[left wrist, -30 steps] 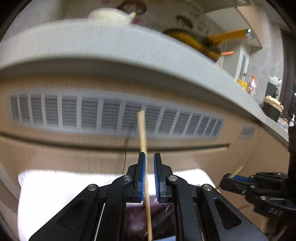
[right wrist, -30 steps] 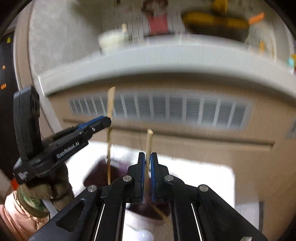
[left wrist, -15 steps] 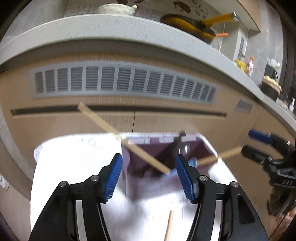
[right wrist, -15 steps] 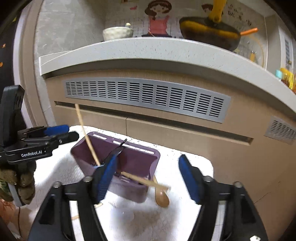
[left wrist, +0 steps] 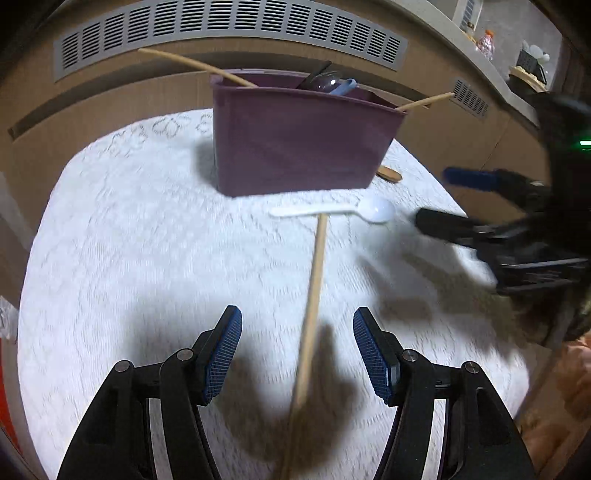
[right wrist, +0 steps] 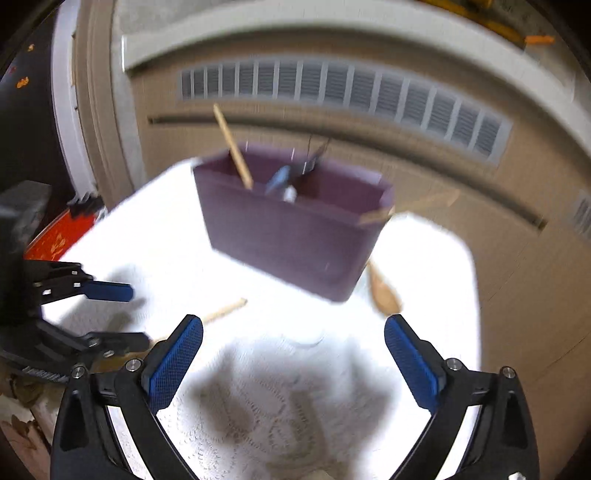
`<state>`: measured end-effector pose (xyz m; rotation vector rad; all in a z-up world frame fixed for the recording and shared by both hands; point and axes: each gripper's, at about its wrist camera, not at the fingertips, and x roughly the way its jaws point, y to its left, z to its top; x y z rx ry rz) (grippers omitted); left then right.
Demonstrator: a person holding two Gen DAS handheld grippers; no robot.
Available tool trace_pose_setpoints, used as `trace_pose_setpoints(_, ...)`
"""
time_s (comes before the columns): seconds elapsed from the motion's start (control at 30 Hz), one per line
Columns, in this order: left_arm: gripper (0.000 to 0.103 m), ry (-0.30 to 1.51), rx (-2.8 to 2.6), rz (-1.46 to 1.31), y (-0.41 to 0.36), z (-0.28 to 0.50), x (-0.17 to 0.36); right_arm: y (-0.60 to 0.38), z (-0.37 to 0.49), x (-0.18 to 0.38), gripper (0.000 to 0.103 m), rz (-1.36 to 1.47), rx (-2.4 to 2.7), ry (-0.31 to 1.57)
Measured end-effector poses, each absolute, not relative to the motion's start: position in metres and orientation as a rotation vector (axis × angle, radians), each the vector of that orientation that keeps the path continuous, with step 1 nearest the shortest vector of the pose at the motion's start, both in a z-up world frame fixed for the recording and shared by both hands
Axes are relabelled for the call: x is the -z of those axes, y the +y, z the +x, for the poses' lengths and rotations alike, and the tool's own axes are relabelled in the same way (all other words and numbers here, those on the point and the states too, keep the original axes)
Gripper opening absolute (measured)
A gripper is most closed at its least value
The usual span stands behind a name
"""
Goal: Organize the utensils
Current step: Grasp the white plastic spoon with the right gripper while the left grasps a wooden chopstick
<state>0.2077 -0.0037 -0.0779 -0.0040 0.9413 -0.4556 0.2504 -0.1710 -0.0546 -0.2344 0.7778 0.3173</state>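
Observation:
A purple utensil holder (left wrist: 303, 136) (right wrist: 295, 229) stands on the white cloth with two chopsticks (left wrist: 195, 66) (right wrist: 232, 147) leaning out of it, plus a blue and a dark utensil. A loose wooden chopstick (left wrist: 312, 306) (right wrist: 221, 312) lies on the cloth, running between the pads of my open left gripper (left wrist: 297, 354) (right wrist: 135, 316) without touching them. A white plastic spoon (left wrist: 332, 211) lies across its far end. A wooden spoon (left wrist: 389, 172) (right wrist: 384, 288) rests by the holder's right corner. My right gripper (right wrist: 293, 354) (left wrist: 436, 197) hovers over the cloth, jaws opening wide, nothing between them.
The white lace cloth (left wrist: 147, 240) covers a small table set against a wooden cabinet front with a grey vent grille (left wrist: 229, 22). A red object (right wrist: 55, 240) lies past the cloth's left edge. The right wrist view is blurred and overexposed.
Both grippers went from shut on a chopstick to open. Those chopsticks now lean in the purple holder. Both grippers have dropped toward the cloth and tilted down.

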Motion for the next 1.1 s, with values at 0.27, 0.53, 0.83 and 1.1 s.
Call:
trace_pose_setpoints(0.27,0.063,0.927,0.399,-0.085,0.027,0.197,0.067,-0.169,0.295,0.095,0.084,-0.220,-0.249,0.857)
trace_pose_setpoints(0.53,0.063,0.979,0.405,-0.107,0.031,0.200,0.077,-0.165,0.296,0.099,0.037,-0.204,-0.274,0.930)
trace_pose_setpoints(0.83,0.041,1.026,0.524,0.059,-0.015,0.208,0.078,-0.197,0.226,0.073,0.037,-0.154,-0.315,0.888)
trace_pose_setpoints(1.1,0.025,1.157,0.527,0.203,-0.042,0.245,0.089,-0.226,0.188,0.079,0.037,-0.154,-0.243,0.888)
